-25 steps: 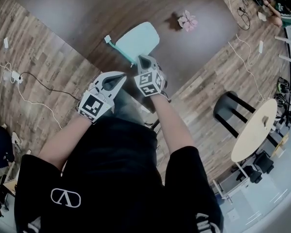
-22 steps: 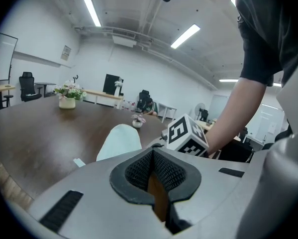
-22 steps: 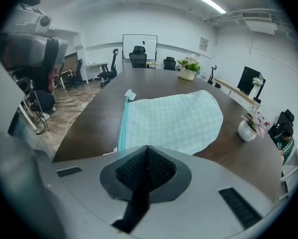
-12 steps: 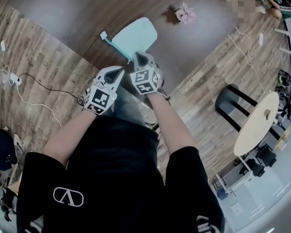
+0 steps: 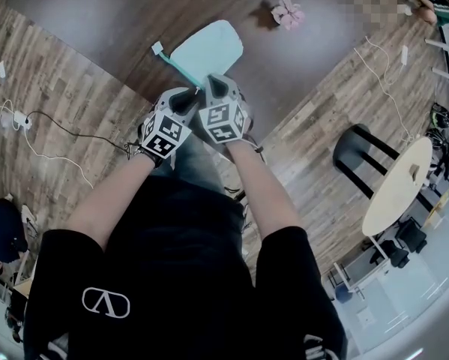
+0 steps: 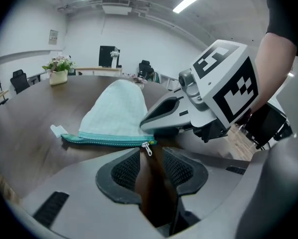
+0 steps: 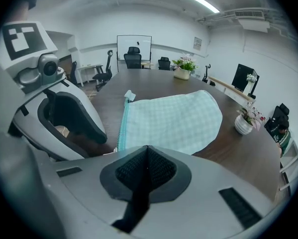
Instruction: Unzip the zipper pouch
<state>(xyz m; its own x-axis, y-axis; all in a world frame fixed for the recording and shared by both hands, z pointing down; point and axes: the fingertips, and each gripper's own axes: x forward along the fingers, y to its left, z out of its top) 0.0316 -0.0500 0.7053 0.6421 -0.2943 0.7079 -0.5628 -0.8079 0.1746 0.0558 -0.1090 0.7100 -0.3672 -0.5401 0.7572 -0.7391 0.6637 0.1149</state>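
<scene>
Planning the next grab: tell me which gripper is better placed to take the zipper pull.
The left gripper. Its jaws are opening and the zipper pull lies just ahead of their gap. The right gripper has its jaws together, tip by the pouch's near corner.

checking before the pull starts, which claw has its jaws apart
The left claw: its jaws are opening, a gap shows between them, and the zipper pull sits just ahead, not gripped. The right claw has its jaws together with no gap.

Pale teal zipper pouch (image 5: 209, 47), zipped shut, flat on the dark table (image 5: 97, 21)
</scene>
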